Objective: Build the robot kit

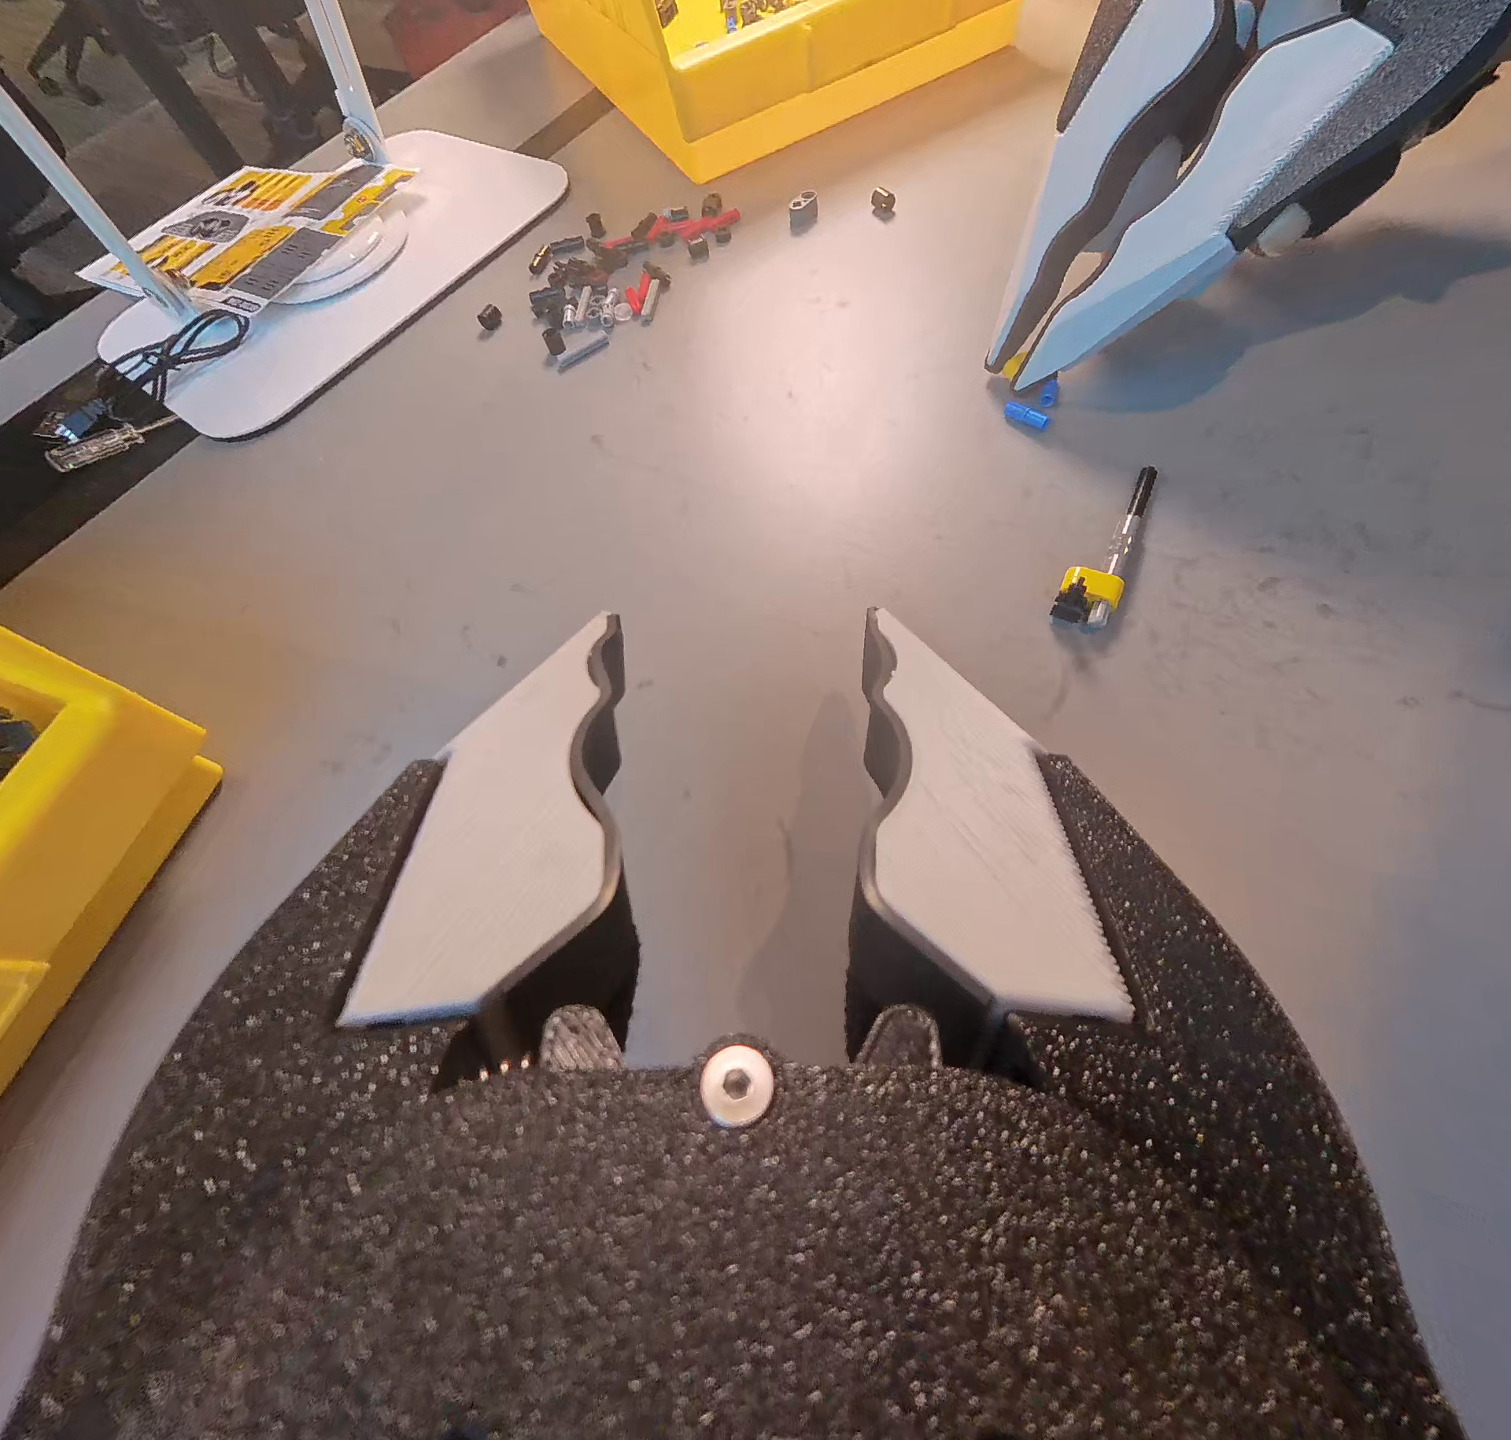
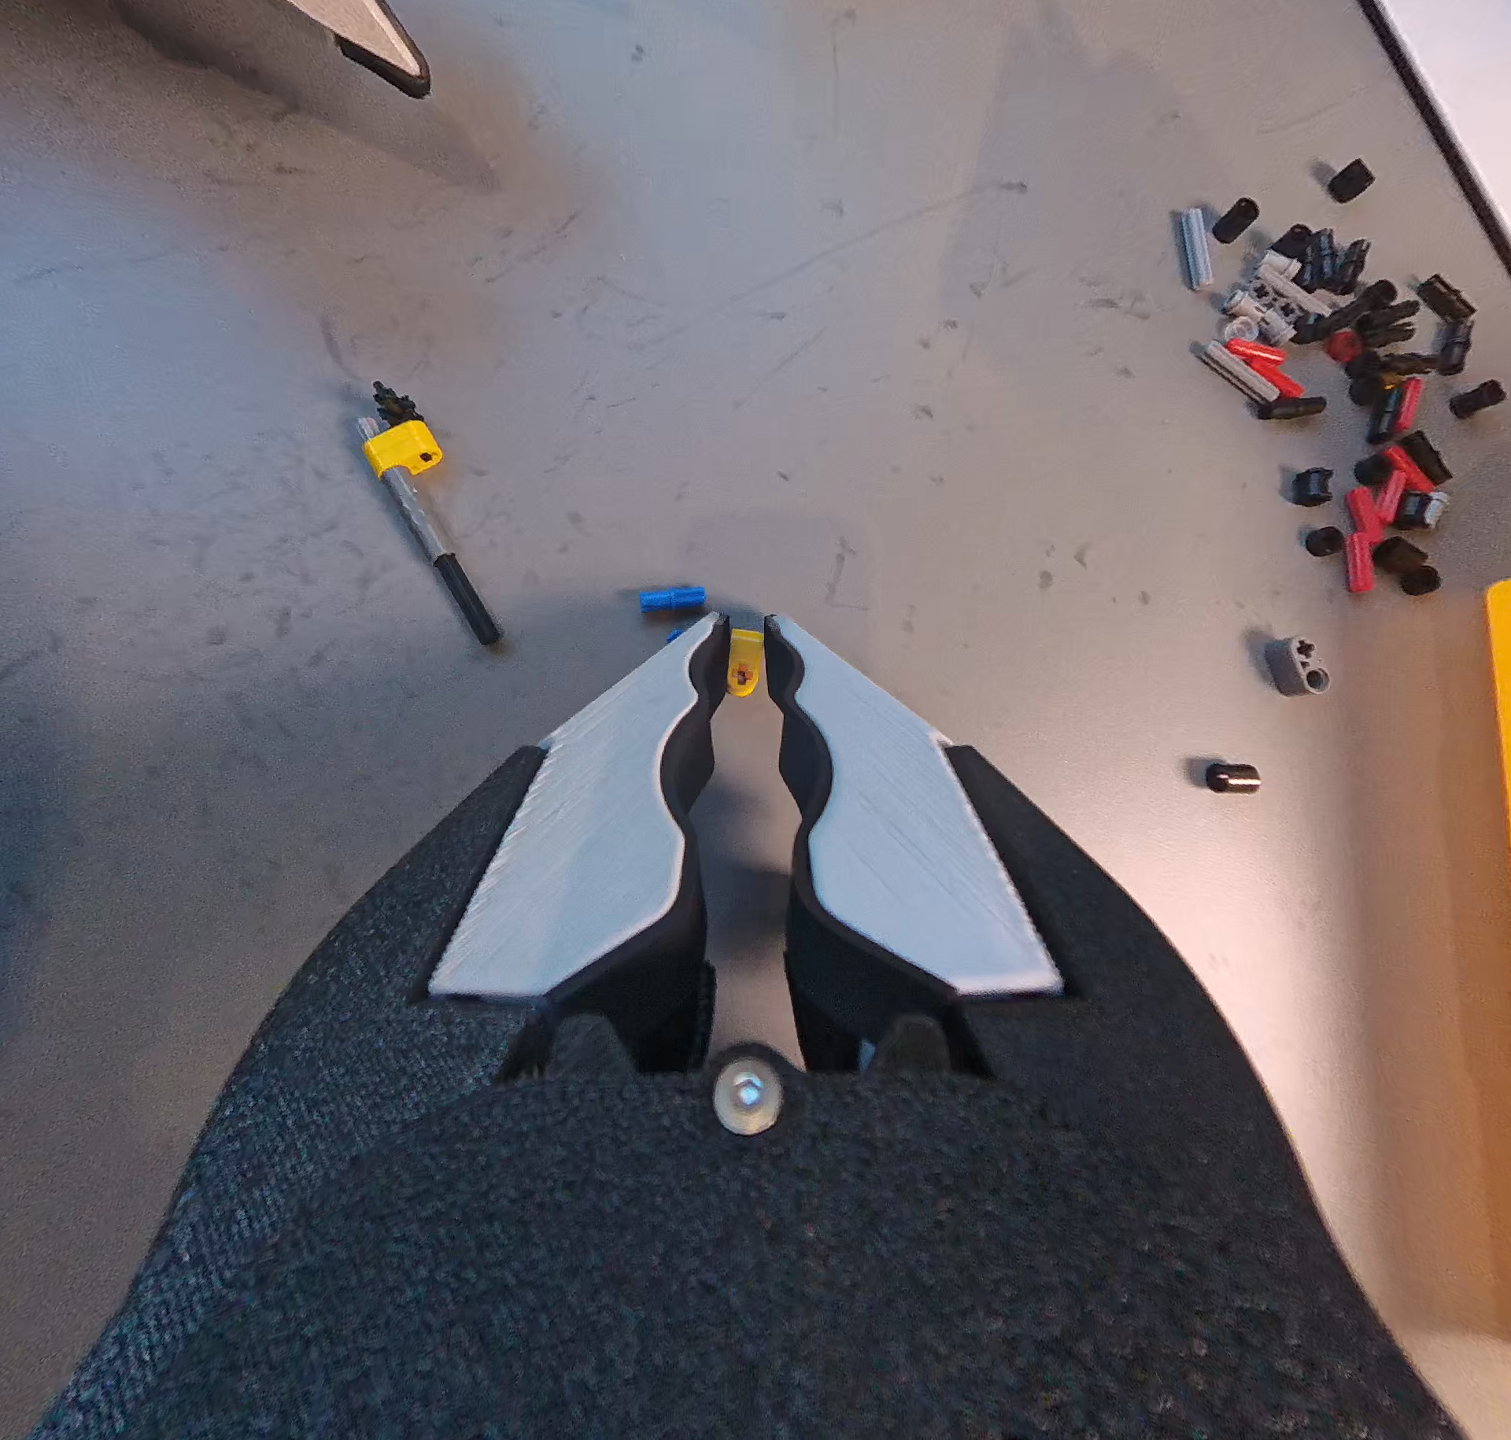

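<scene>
Right gripper [image 2: 745,622] pinches a small yellow plastic connector [image 2: 743,659] between its tips.
Left gripper [image 1: 742,624] gapes wide, empty; only its view shows the yellow parts bin [image 1: 834,84].

Workshop or lab bench, grey worktop [image 1: 736,485], yellow parts bins [image 1: 785,68], loose building-toy pins [image 1: 609,272], lamp base [image 1: 327,272]

Left gripper [image 1: 742,624] gapes over grey table [image 1: 736,485]; right gripper [image 1: 1022,375] pinches (perhaps) yellow piece [image 1: 1012,366].

- Grey table [image 1: 736,485] lies bare ahead of the left gripper [image 1: 742,624], whose jaws stand wide apart.
- Obstacles there: scattered small parts [image 1: 609,272], yellow bin [image 1: 760,52], lamp base [image 1: 343,272].
- Right gripper [image 2: 744,622] is hemmed at its tips by a blue pin [image 2: 672,599]; the axle piece [image 2: 421,501] lies well apart.
</scene>
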`<action>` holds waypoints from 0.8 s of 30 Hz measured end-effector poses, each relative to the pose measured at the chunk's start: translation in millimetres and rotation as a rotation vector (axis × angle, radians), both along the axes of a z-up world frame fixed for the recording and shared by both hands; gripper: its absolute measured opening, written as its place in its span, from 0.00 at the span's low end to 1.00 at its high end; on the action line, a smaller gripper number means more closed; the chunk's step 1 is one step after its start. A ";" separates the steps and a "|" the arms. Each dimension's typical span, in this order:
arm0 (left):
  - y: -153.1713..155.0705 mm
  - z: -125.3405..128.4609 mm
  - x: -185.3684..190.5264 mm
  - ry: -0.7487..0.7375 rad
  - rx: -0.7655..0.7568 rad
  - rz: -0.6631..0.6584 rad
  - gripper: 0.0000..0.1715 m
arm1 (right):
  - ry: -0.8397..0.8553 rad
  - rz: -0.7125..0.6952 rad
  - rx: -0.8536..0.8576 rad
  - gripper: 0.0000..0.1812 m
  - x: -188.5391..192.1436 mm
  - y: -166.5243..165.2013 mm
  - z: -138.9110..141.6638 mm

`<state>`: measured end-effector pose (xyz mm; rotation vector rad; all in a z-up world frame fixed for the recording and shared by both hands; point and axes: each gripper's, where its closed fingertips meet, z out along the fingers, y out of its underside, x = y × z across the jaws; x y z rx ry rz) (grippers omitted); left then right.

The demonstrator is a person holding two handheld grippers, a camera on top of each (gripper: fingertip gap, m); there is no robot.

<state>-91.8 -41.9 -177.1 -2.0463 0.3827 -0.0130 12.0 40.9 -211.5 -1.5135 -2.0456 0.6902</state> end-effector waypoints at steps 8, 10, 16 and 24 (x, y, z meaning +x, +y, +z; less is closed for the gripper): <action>0.7 -1.0 -1.2 0.007 -0.004 0.009 0.34 | 0.236 0.006 -0.025 0.12 -2.9 5.5 66.1; 0.6 -1.2 -0.7 0.009 -0.005 0.006 0.34 | 0.392 -0.050 0.009 0.12 11.3 33.0 129.7; -1.6 1.2 2.8 -0.013 0.003 -0.016 0.34 | 0.294 -0.424 0.203 0.10 140.0 198.5 208.6; -5.0 2.6 6.5 -0.032 0.005 -0.033 0.34 | -0.645 -0.452 0.261 0.09 307.0 343.4 56.5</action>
